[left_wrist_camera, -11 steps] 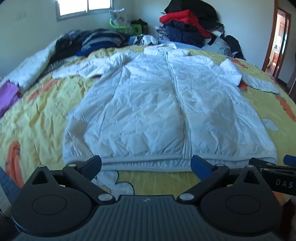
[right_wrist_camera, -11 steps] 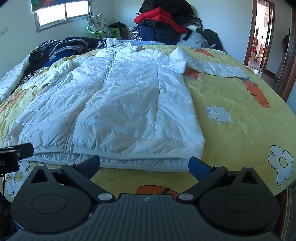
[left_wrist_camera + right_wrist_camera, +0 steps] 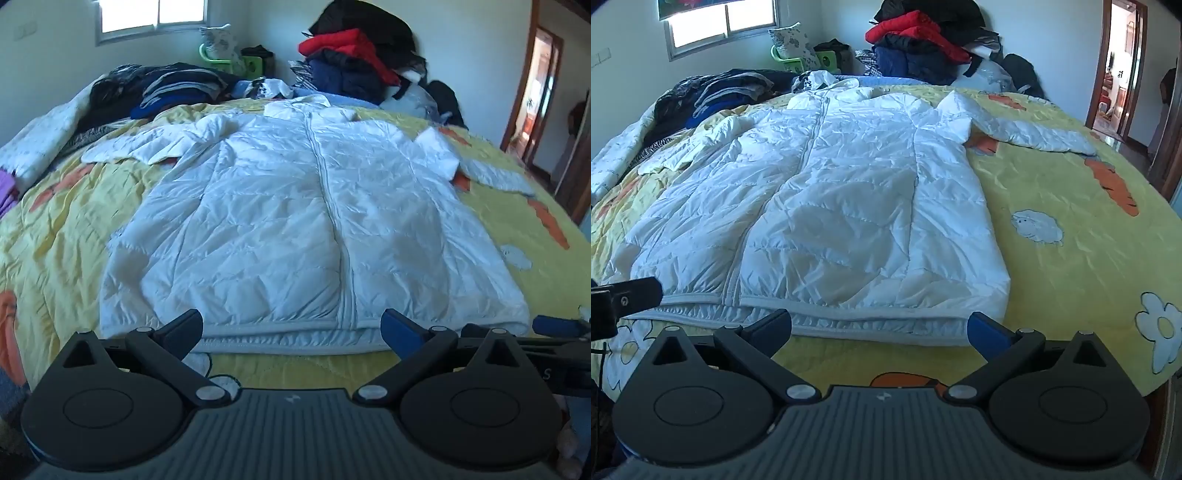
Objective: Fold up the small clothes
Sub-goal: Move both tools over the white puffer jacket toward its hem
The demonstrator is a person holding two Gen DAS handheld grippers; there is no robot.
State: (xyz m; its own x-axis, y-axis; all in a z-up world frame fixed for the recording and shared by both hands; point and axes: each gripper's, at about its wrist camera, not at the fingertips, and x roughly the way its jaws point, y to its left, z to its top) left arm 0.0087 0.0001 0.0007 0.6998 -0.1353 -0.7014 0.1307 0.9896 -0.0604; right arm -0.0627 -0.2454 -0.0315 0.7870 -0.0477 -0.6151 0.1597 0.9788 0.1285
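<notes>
Your left gripper (image 3: 291, 326) hangs over the near edge of the bed with its jaws spread wide and nothing between them. Your right gripper (image 3: 881, 326) is the same: released, holding nothing. Both sit just short of the hem of the white jacket (image 3: 295, 229), which lies flat and zipped on the yellow bedspread (image 3: 1071, 221), collar toward the far wall (the sleeves stretch out to either side). In the left wrist view, your right gripper's blue tip shows at the right edge. Piles of dark and red clothes (image 3: 923, 40) sit beyond the collar.
</notes>
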